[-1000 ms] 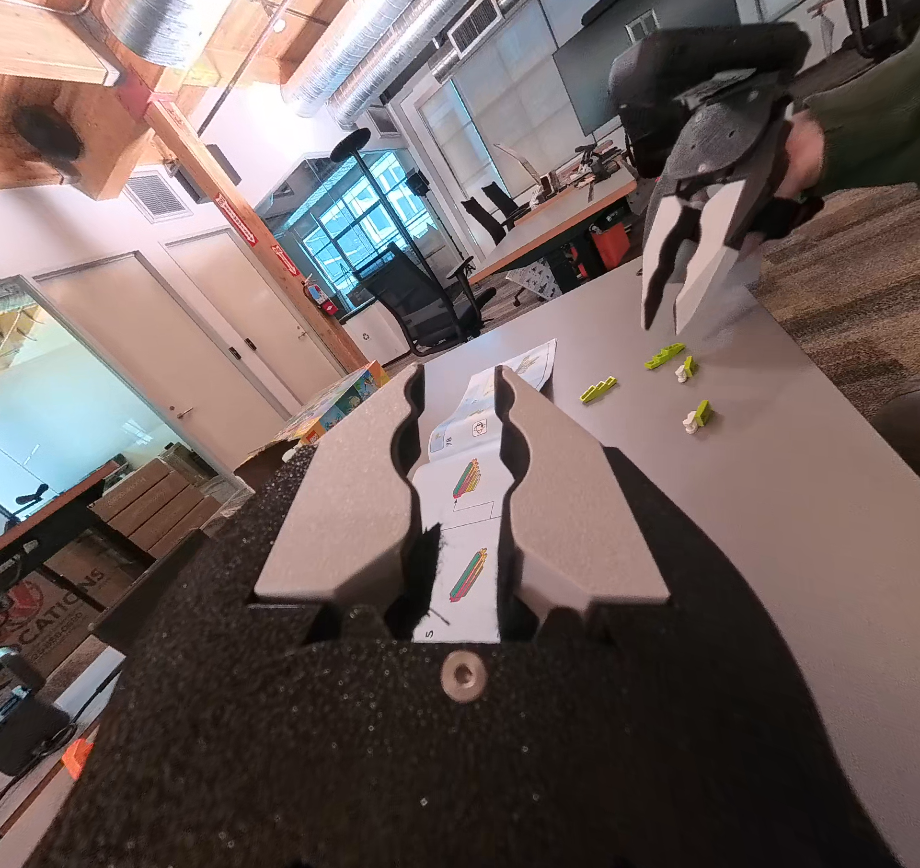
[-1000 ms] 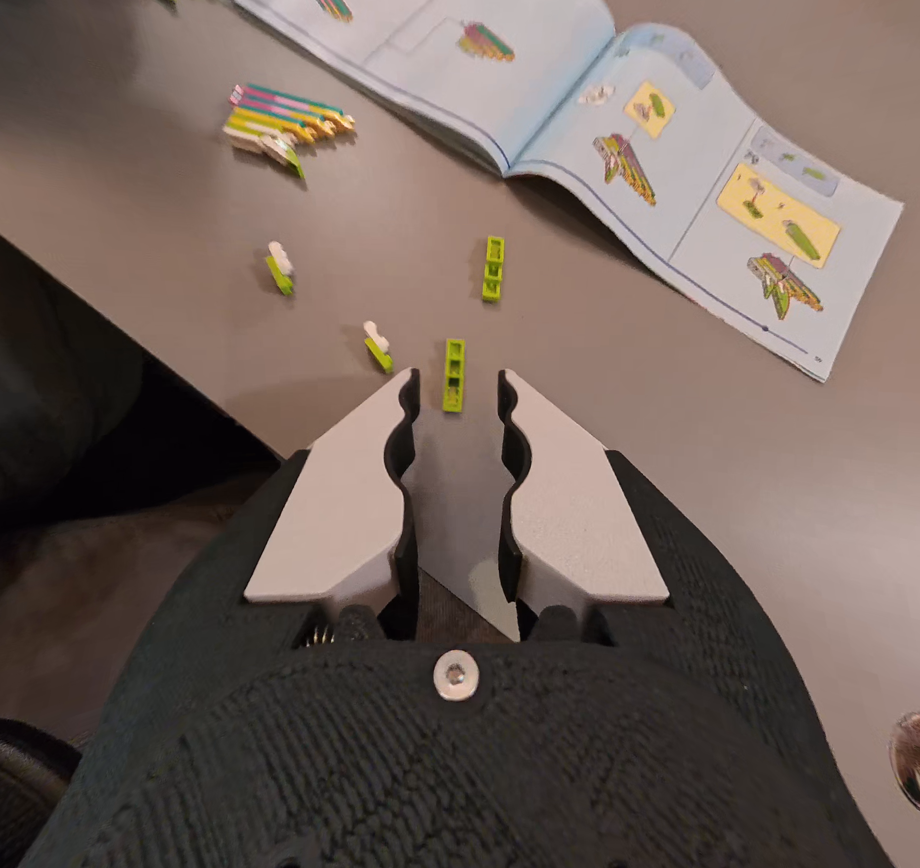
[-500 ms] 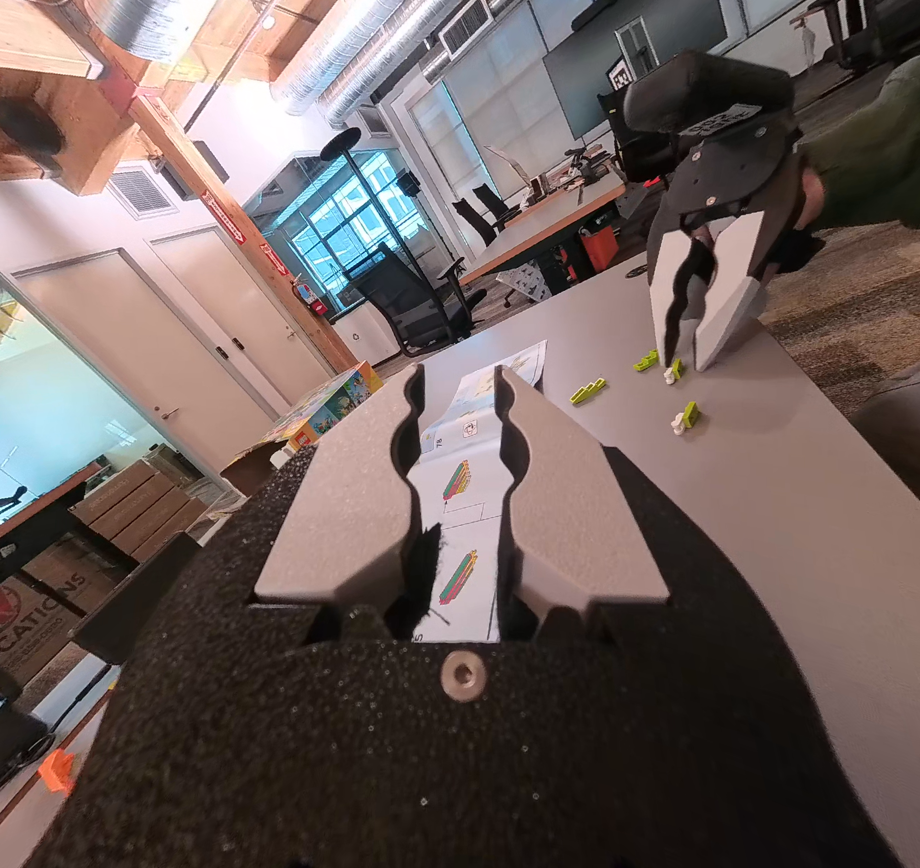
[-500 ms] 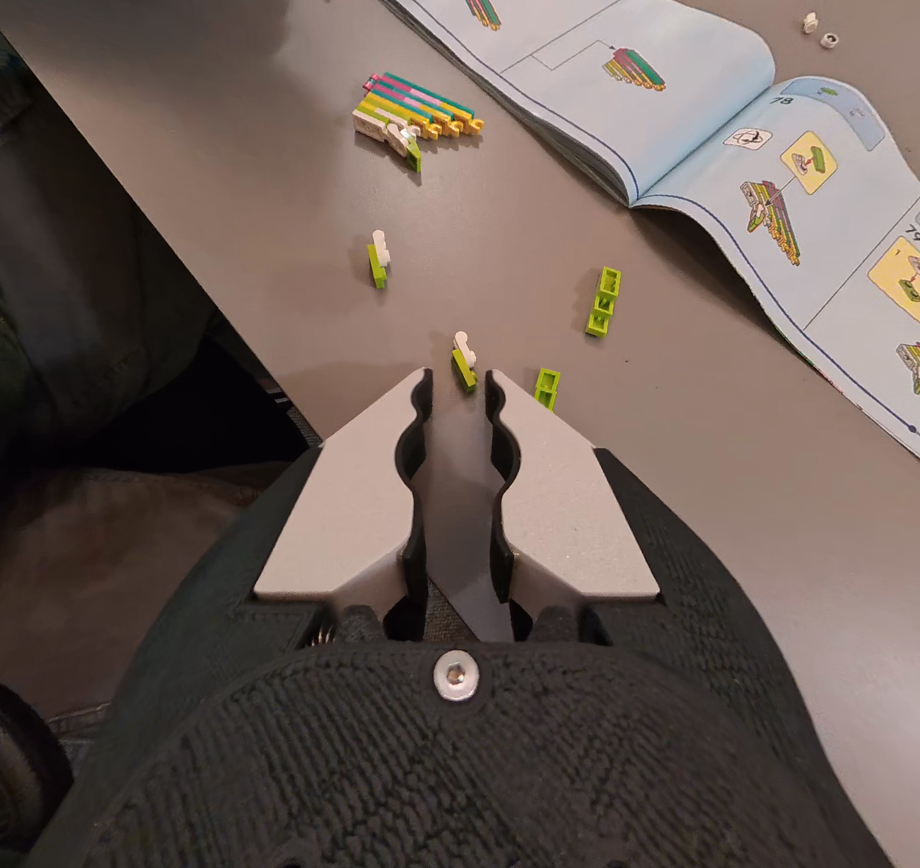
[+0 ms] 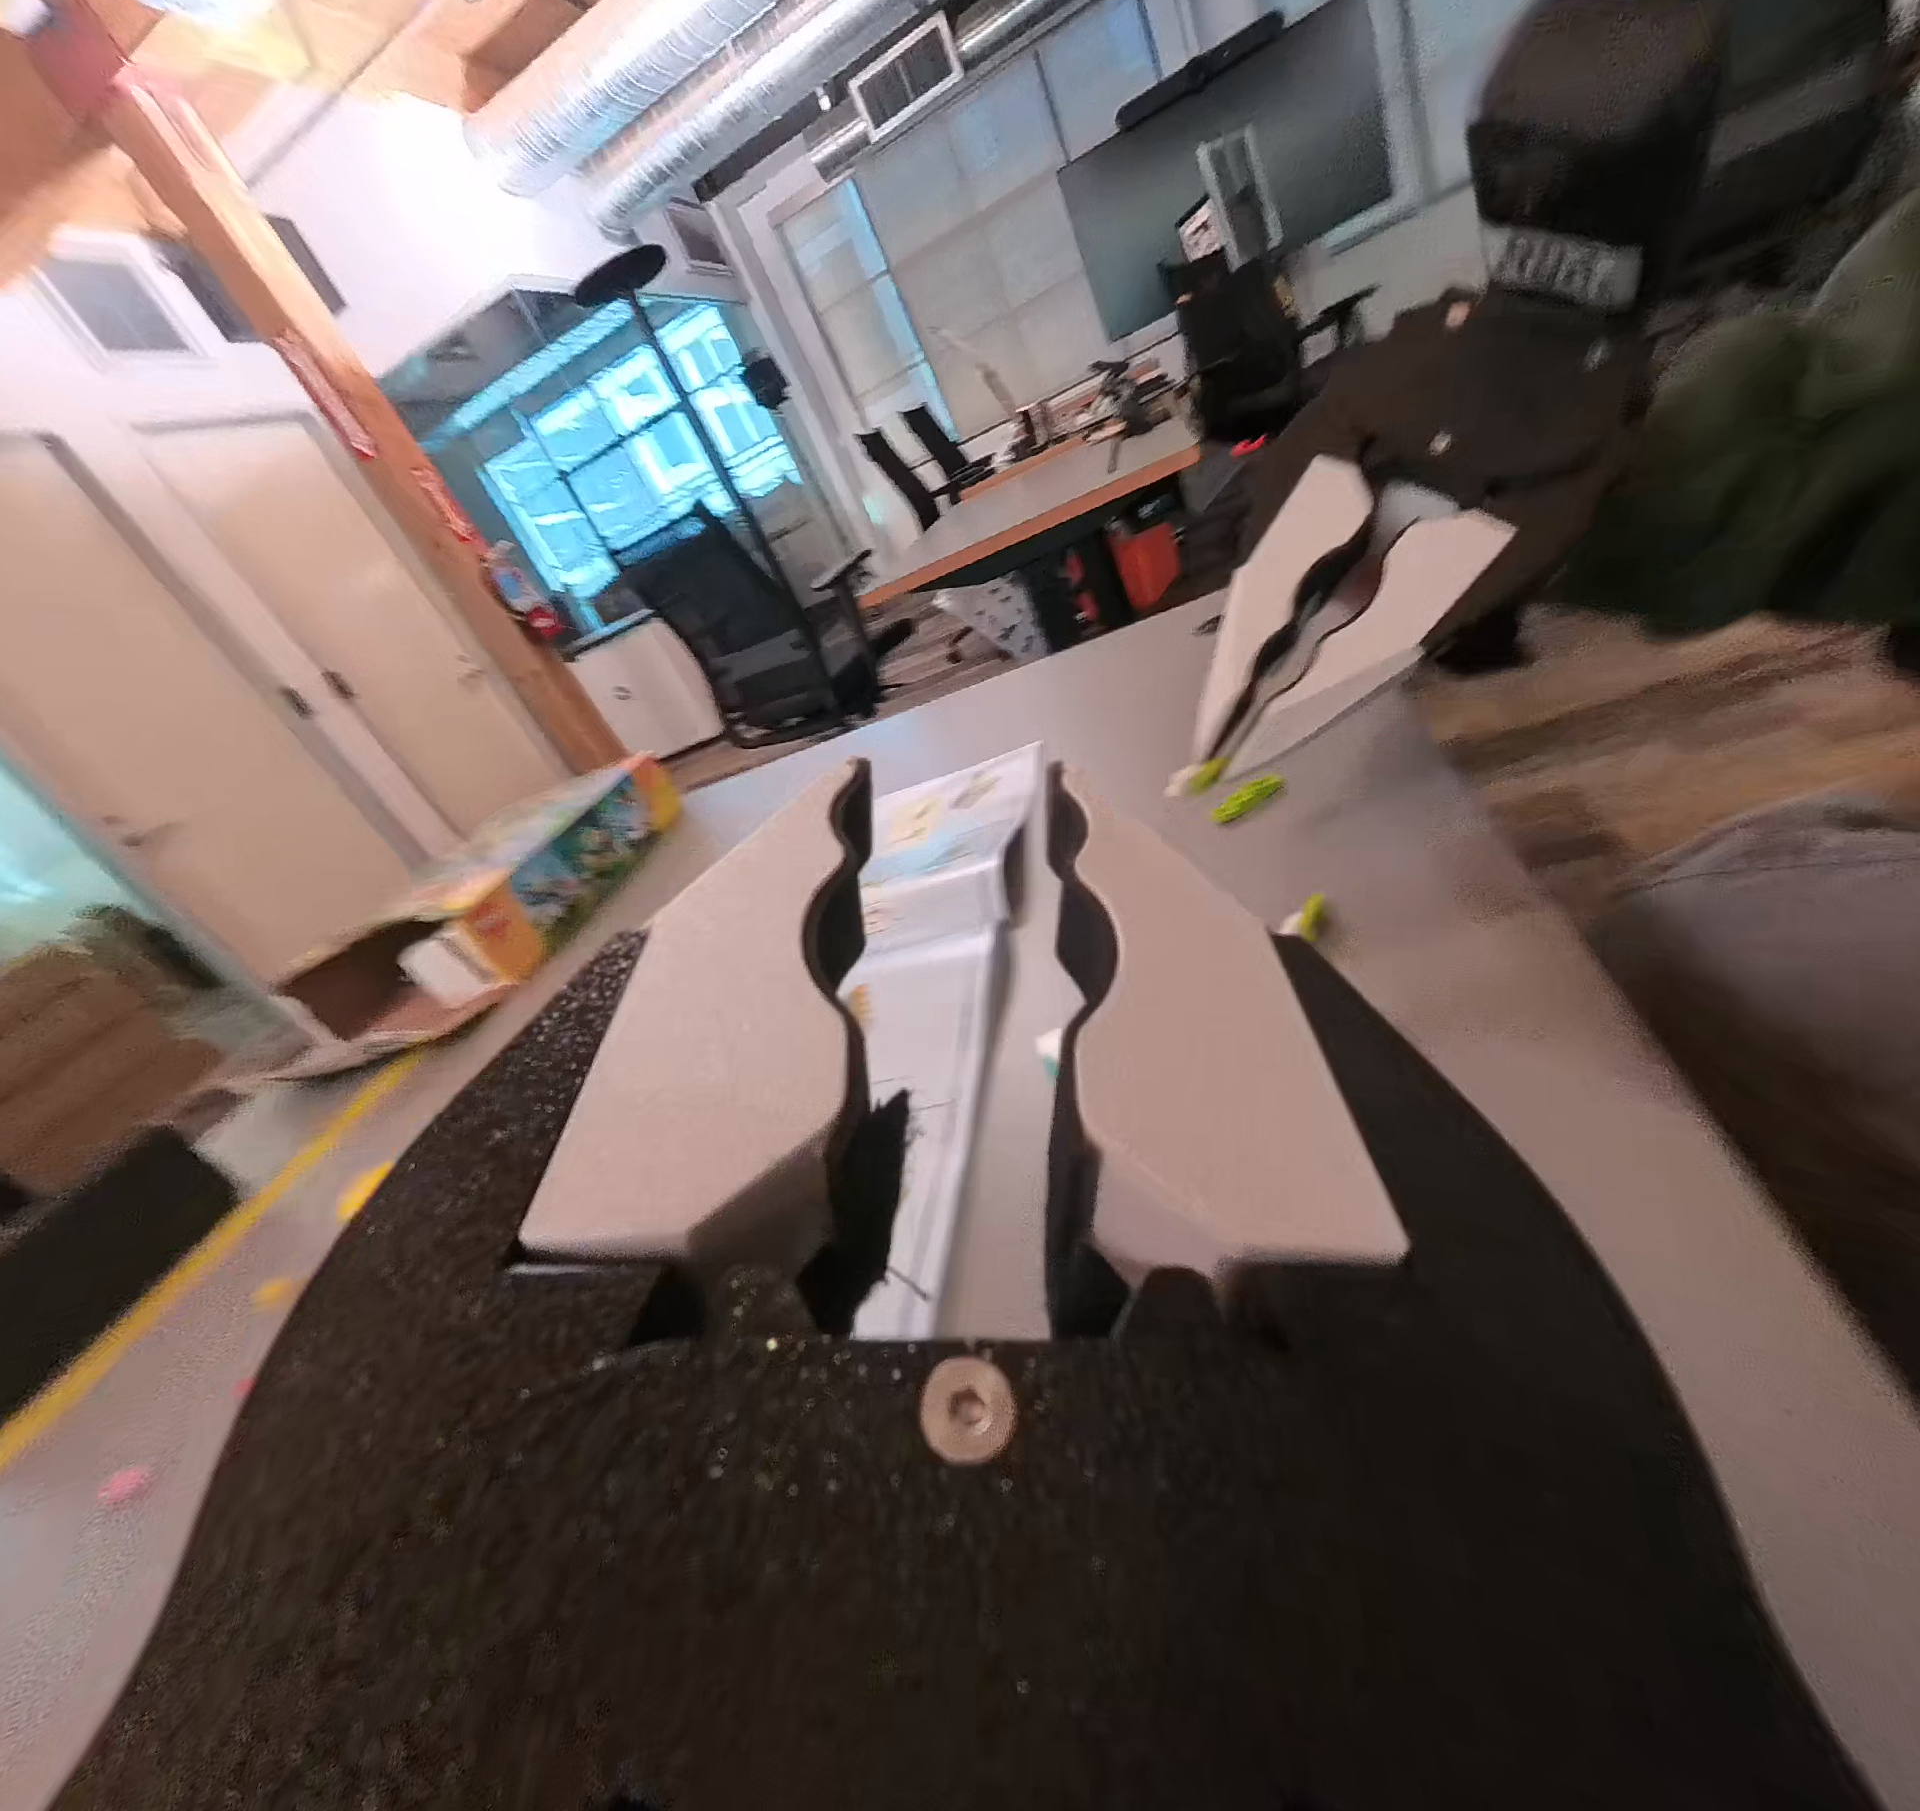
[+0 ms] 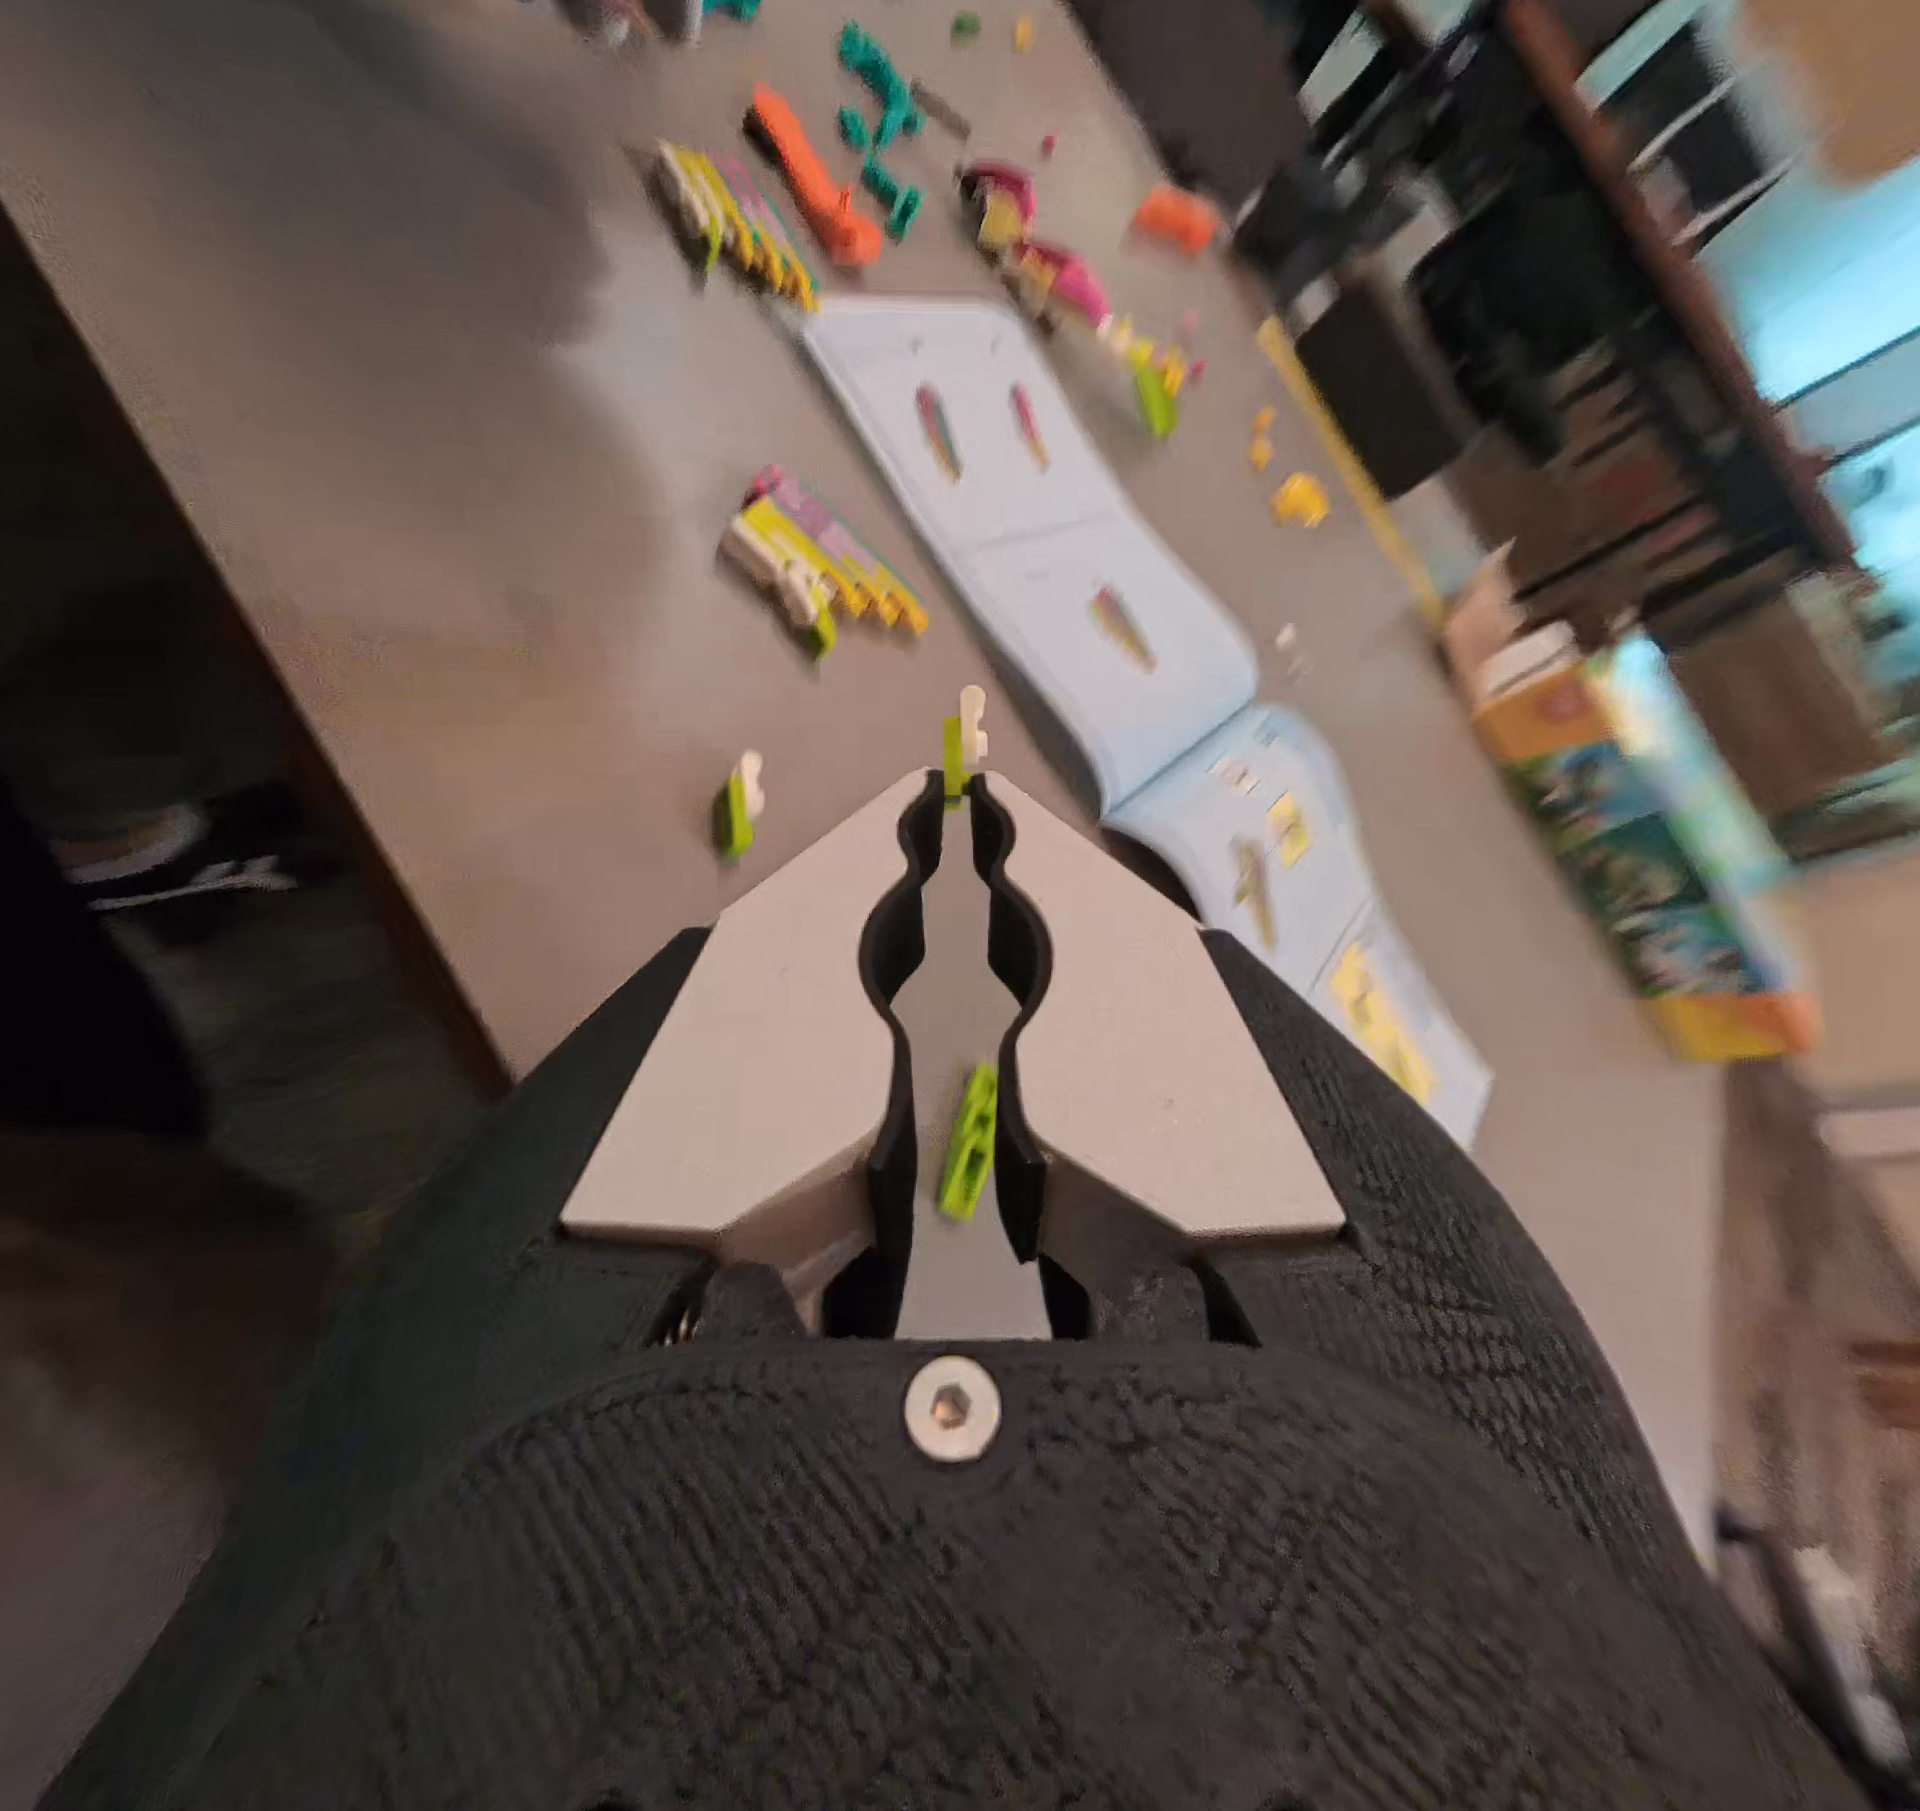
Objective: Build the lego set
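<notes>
My right gripper (image 6: 956, 787) is shut on a small lime-and-white lego piece (image 6: 964, 741) pinched at its fingertips. It also shows in the left wrist view (image 5: 1210, 769) with the piece at its tip just above the grey table (image 5: 1455, 982). A second lime-and-white piece (image 6: 739, 805) lies to the left. A lime plate (image 6: 968, 1153) lies on the table under the right fingers. A striped yellow-pink wing assembly (image 6: 821, 572) sits beyond. My left gripper (image 5: 951, 795) is open and empty over the instruction booklet (image 5: 935, 951), also in the right wrist view (image 6: 1070, 566).
A second striped assembly (image 6: 732, 218), orange (image 6: 810, 177) and teal pieces (image 6: 883, 140) and other loose bricks lie at the far end. The lego box (image 6: 1631, 826) stands right of the booklet. The table edge (image 6: 260, 639) runs along the left.
My right gripper closed on the lime-and-white piece and tilted, lifting it toward the booklet. The left gripper swung and the views are motion-blurred.
</notes>
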Available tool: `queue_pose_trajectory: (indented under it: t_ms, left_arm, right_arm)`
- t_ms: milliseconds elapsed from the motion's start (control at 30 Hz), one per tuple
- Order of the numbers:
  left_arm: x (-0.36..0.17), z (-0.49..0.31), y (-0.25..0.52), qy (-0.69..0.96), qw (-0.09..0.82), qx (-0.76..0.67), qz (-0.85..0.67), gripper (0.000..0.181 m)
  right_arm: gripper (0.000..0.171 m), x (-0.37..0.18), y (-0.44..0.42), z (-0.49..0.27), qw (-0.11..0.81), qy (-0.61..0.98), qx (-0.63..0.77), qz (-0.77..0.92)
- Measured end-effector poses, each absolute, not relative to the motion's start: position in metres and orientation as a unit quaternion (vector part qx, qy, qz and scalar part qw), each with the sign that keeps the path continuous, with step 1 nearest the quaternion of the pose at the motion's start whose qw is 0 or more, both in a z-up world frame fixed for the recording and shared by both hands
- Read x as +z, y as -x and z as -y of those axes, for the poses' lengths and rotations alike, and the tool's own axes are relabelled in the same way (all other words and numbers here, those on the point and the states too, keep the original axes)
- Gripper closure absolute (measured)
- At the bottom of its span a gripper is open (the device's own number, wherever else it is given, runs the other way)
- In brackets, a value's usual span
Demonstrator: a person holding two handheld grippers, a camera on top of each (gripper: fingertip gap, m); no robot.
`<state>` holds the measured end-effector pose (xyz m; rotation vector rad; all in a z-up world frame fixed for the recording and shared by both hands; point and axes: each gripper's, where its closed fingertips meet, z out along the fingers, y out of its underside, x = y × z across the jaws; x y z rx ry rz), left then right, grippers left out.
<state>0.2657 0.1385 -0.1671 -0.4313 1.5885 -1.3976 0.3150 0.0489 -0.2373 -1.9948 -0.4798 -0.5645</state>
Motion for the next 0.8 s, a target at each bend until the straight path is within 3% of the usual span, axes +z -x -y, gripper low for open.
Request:
queue_pose_trajectory:
  t_ms: [33, 233, 500, 800]
  left_arm:
    - [-0.167, -0.132, -0.263, 0.185, 0.442, -0.593, -0.648, 0.146]
    - [-0.194, -0.098, -0.257, 0.201, 0.322, -0.610, -0.696, 0.137]
    - [-0.204, -0.092, -0.255, 0.239, 0.239, -0.625, -0.703, 0.152]
    - [-0.202, -0.087, -0.251, 0.255, 0.188, -0.657, -0.684, 0.161]
  right_arm:
    - [0.167, -0.231, -0.310, -0.056, 0.496, 0.802, -0.256, 0.214]
    - [0.167, -0.210, -0.284, -0.080, 0.498, 0.714, -0.387, 0.302]
    - [0.168, -0.197, -0.267, -0.083, 0.461, 0.635, -0.491, 0.379]
    - [0.168, -0.199, -0.256, -0.086, 0.450, 0.616, -0.500, 0.409]
